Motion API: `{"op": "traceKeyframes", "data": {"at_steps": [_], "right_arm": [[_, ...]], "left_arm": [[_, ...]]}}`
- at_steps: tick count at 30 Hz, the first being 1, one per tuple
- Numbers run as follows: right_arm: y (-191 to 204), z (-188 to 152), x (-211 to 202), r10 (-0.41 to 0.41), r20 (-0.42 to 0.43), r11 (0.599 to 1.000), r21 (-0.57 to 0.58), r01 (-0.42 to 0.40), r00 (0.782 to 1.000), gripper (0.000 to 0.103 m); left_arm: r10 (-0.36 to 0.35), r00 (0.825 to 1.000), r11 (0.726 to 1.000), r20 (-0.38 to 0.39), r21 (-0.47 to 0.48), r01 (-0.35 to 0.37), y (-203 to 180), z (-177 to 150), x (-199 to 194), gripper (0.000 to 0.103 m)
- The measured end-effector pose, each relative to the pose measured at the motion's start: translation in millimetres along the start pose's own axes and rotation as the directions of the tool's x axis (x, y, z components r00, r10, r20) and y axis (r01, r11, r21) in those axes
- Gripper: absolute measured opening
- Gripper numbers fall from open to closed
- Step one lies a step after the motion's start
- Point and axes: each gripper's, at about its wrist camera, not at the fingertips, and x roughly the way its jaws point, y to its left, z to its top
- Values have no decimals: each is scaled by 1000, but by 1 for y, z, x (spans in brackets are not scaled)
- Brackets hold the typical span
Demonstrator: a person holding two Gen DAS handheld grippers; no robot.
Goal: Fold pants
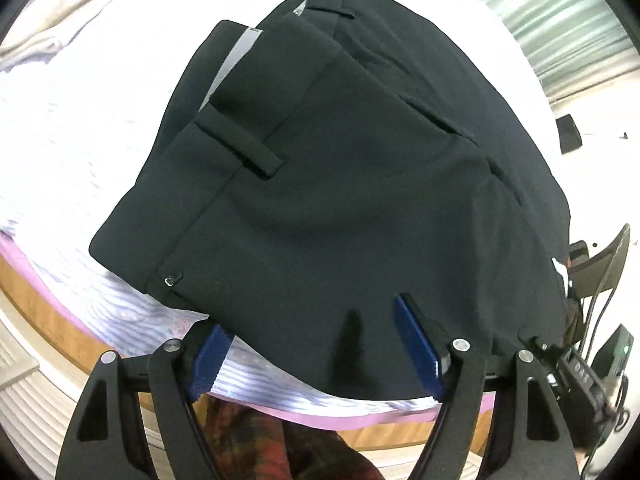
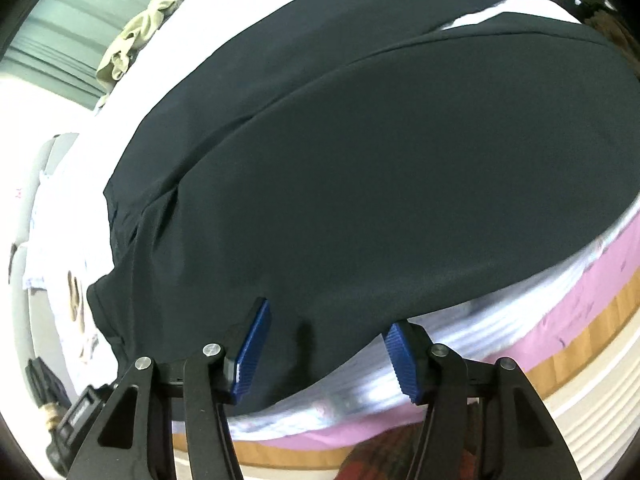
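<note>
1. Dark pants [image 1: 340, 184] lie spread on a bed with a pale striped sheet [image 1: 56, 148], filling the middle of both views; in the left wrist view the waistband, with a belt loop [image 1: 240, 144], runs from 8 to 12 o'clock.
2. The left gripper [image 1: 316, 348] points down at 6 o'clock, jaws apart; the near fabric edge lies between its blue pads [image 1: 418, 344], not visibly pinched.
3. The right gripper [image 2: 326, 352] at 6 o'clock also stands parted over the pants' [image 2: 360, 160] near edge, pads not pressing.
4. A small white label [image 1: 298, 10] shows inside the waistband at 12 o'clock; its writing is unreadable.
5. An olive garment [image 2: 132, 44] lies crumpled at 10 o'clock.
</note>
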Motion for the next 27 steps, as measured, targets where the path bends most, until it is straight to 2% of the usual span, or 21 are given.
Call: {"op": "traceKeyframes", "data": {"at_steps": [1,3,6,7,8,9,10,14,17,20,23,27], "right_arm": [[-2,3,4,-19,-2,1000,2,19,1000,58],[-8,6,8,-43,0,999,12,43,999,54],[-9,7,15,-93,-2,996,1,93,996,46],[-10,7,17,-105,-9,994,-1,105,994,44],[-11,7,16,-107,-11,994,-8,107,994,35],[-8,8,14,-115,-15,993,-29,115,993,24],[-5,8,11,-125,-12,991,-48,124,992,22],[16,14,-20,-121,45,979,-161,127,992,19],[28,26,-51,-84,92,972,-211,101,992,16],[36,42,-83,-31,150,971,-231,66,988,15],[48,63,-109,19,201,972,-235,29,979,14],[75,89,-128,72,257,966,-258,-3,964,12]], "left_arm": [[0,1000,1000,-7,-5,0,0,1,5,75],[13,1000,1000,-15,-13,-13,5,1,16,63],[12,1000,999,-27,-42,-13,14,7,35,58],[15,999,999,-32,-49,-16,15,7,36,50],[27,999,998,-39,-58,-29,17,7,37,36],[38,999,997,-39,-71,-41,20,6,35,28],[44,999,996,-31,-79,-46,22,6,30,15],[16,1000,999,14,-36,-15,8,11,1,12],[1,998,1000,68,17,-3,-10,5,-30,11],[-21,990,998,141,68,11,-32,13,-59,10],[-41,972,993,233,114,14,-62,31,-90,10],[-85,933,989,349,141,37,-91,74,-120,9]]}}
